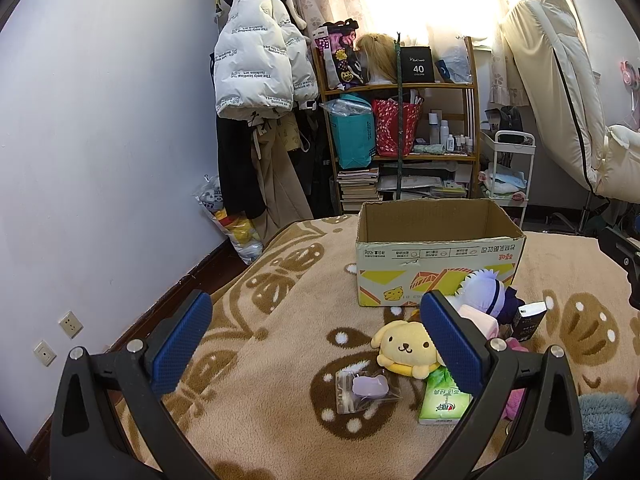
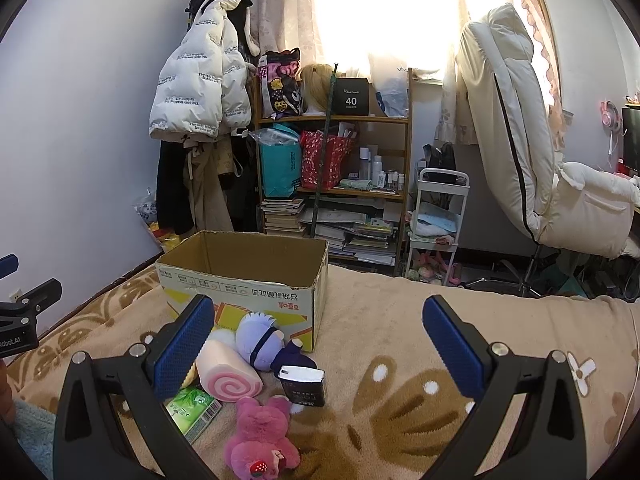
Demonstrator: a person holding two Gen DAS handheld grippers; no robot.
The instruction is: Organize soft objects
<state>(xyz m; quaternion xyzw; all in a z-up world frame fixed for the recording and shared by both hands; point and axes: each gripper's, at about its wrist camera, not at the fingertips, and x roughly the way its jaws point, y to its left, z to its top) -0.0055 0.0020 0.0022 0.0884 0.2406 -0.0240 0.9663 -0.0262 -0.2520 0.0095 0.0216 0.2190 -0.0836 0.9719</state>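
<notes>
Right wrist: pink bear plush (image 2: 260, 440) lies below-left of gaping right hand-held gripper (image 2: 318, 346).

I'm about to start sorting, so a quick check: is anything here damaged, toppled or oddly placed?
The cardboard box has a ragged, torn top rim and stands with its print upside down. The purple-haired doll lies on its side against the box, and the pink bear is lying down rather than sitting. Nothing looks spilled.

both wrist views low over the bed, facing the window, sharing the cardboard box (image 1: 438, 256) (image 2: 244, 276)
</notes>
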